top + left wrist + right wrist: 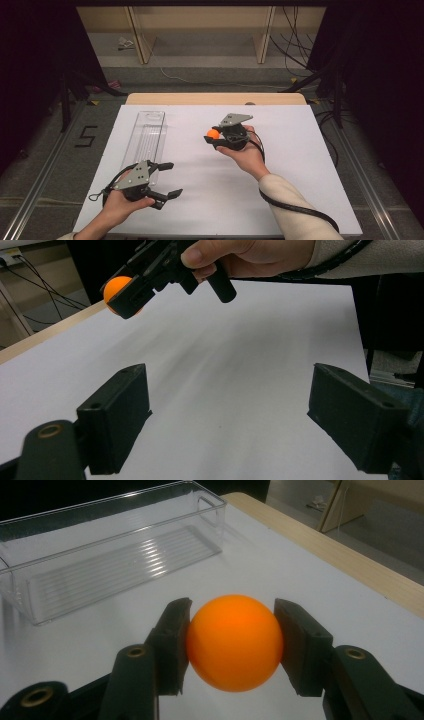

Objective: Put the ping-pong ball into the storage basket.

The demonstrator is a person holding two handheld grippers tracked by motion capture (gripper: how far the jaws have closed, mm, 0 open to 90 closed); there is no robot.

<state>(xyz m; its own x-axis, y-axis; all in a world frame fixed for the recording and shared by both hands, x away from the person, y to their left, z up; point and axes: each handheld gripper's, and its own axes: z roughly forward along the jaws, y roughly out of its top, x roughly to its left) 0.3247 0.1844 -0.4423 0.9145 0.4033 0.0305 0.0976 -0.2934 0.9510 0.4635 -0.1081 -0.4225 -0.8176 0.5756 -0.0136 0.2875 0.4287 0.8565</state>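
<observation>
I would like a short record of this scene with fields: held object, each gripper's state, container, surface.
held object: orange ball, lifted off the table
right gripper: shut on the ball, pads on both sides of it
left gripper: open, nothing between its jaws
container: clear plastic tray, empty, on the table's left side
surface: white table top

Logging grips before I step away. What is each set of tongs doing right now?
Left tongs: open, nothing between the jaws.
Right tongs: closed on the orange ball, held above the table.
</observation>
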